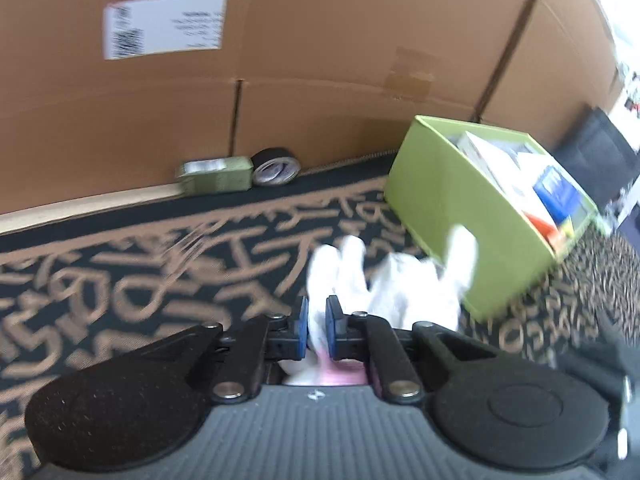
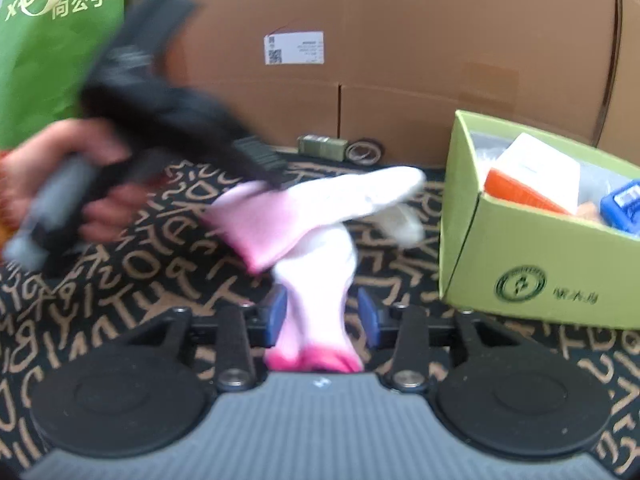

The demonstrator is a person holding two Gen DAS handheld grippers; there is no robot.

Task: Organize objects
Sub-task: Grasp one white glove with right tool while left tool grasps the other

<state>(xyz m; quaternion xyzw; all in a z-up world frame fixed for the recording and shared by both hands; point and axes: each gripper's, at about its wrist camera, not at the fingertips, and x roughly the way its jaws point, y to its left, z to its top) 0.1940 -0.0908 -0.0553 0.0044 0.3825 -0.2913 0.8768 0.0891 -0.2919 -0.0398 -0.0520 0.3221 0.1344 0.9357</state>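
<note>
My left gripper [image 1: 316, 316] is shut on a white glove with a pink cuff [image 1: 384, 280] and holds it over the patterned carpet, near the green box [image 1: 452, 200]. In the right wrist view this gripper [image 2: 276, 178] and the hand holding it come in from the left, pinching the same glove [image 2: 320, 204]. A second white and pink glove [image 2: 316, 292] lies between the open fingers of my right gripper [image 2: 323, 316]. The green box [image 2: 532, 248] stands to the right, with several packets inside.
A large cardboard box [image 1: 320, 60] forms the back wall. A small olive packet [image 1: 216, 176] and a roll of black tape [image 1: 276, 168] lie at its foot. A green shopping bag [image 2: 52, 40] stands at the far left. The floor is a black carpet [image 2: 120, 280] with tan letters.
</note>
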